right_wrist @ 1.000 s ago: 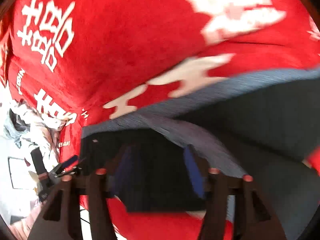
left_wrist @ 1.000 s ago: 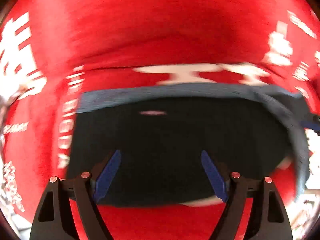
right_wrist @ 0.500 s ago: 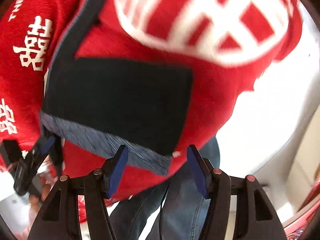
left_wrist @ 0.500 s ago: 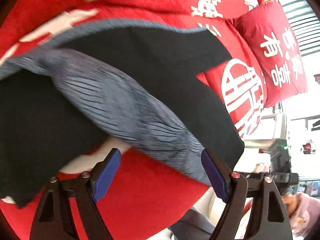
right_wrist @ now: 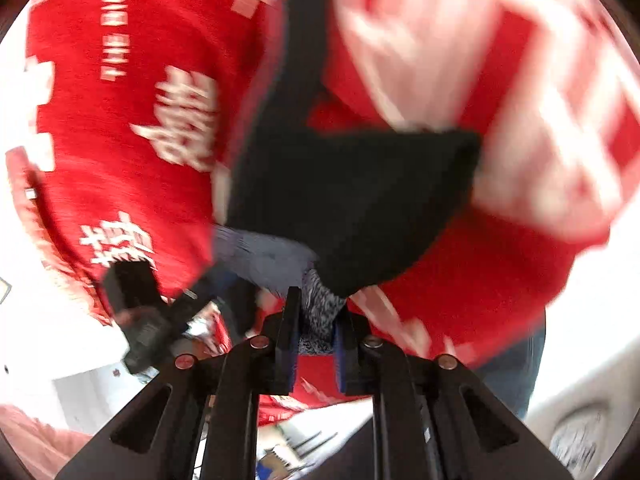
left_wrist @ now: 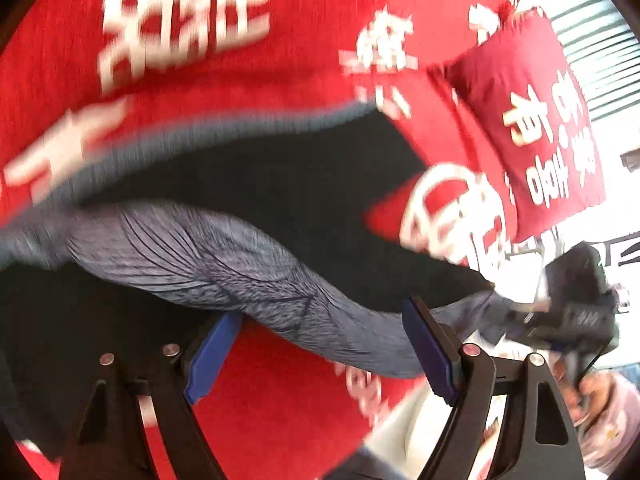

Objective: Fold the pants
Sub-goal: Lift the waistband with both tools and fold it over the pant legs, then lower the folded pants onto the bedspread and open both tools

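Now the pants are seen clamped at the grey waistband between the right gripper fingers, open half a second ago, while the left gripper is spread, waistband just ahead, so folding can proceed.

Your left gripper has its blue pads spread wide, and open red blanket lies between them at bottom centre. The bunched grey waistband of the pants crosses just above, blocking the path forward. A red cushion sits at upper right. Your right gripper has no gap left: waistband cloth fills the space between its fingers.
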`<control>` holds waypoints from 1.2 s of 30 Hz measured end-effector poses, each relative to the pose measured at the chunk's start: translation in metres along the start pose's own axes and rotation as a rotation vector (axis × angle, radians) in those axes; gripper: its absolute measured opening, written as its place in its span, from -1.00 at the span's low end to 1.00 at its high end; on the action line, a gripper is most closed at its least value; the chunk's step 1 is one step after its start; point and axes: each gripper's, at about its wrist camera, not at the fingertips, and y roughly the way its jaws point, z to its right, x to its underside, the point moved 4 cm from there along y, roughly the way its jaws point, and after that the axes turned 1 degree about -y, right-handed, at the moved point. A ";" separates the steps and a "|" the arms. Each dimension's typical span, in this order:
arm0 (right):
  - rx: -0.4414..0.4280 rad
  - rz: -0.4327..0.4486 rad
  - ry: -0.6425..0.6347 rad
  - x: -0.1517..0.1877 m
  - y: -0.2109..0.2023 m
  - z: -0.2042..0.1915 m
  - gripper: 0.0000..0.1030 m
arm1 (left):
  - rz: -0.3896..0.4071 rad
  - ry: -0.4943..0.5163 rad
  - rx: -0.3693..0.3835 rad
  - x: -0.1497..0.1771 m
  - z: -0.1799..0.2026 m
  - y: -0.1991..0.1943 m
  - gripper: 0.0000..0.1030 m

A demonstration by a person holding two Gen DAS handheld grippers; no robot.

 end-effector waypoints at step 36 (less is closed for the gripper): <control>0.435 0.113 -0.077 -0.178 0.038 0.031 -0.82 | 0.079 -0.327 -0.534 -0.011 -0.133 -0.015 0.61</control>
